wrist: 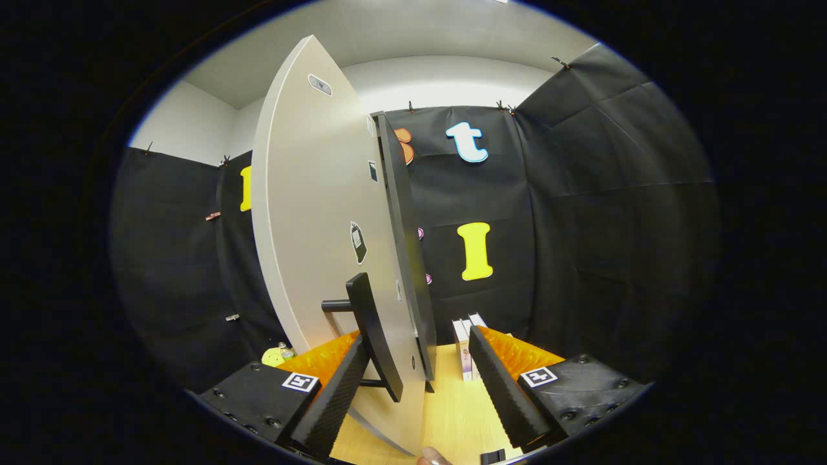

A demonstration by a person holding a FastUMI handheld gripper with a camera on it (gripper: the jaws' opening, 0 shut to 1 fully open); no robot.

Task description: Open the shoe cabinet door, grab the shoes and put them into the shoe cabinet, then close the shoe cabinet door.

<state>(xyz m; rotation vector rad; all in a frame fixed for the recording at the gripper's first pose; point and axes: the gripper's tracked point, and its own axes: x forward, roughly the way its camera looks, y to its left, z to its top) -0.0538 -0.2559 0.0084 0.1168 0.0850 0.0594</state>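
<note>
The shoe cabinet door is a tall light grey panel standing nearly edge-on to me, with its dark edge facing the camera. A black bar handle sticks out from the door's face on two short posts. My gripper is open, its fingers wide apart. The handle and the door's edge sit between them. The left finger lies close beside the handle, and the right finger stands apart on the other side of the door's edge. Neither pad visibly presses on anything.
A light wooden surface runs under the door and fingers. A few upright slim boxes stand just beyond the right fingertip. A yellow-green object lies past the left finger. A fingertip of a hand shows below the door.
</note>
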